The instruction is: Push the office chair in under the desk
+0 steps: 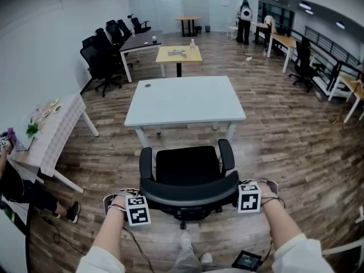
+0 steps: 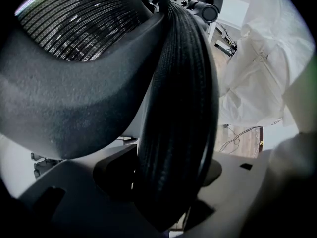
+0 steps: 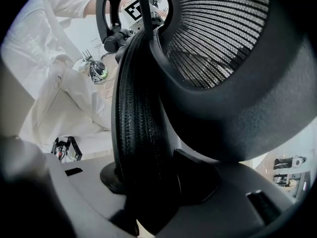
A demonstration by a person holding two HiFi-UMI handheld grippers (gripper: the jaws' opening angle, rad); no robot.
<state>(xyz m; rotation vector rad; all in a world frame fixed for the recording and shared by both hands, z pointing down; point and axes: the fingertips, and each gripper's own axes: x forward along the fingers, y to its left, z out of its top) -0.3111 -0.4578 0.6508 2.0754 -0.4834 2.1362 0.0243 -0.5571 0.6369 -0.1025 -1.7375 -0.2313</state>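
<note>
From the head view, the black office chair [image 1: 189, 178] stands on the wood floor [image 1: 296, 152] just in front of the pale bench [image 1: 185, 101]. Its seat faces the bench's near edge and is not yet under it. The left hand-held gripper [image 1: 138, 209] and the right hand-held gripper [image 1: 248, 197] point down at the two ends of the backrest [image 1: 187, 193], one at each upper corner. Both arms are in white sleeves [image 1: 296, 252].

In the left gripper view, the backrest's ribbed black rim [image 2: 178, 108] runs straight down between the jaws of the left hand-held gripper [image 2: 166, 182]. The pads are closed against it on both sides, so the rim is clamped.

The right gripper view shows the same on the other side. The right hand-held gripper [image 3: 148, 182] is clamped on the padded rim [image 3: 138, 108], with the mesh of the back [image 3: 218, 38] curving away above it.
</note>
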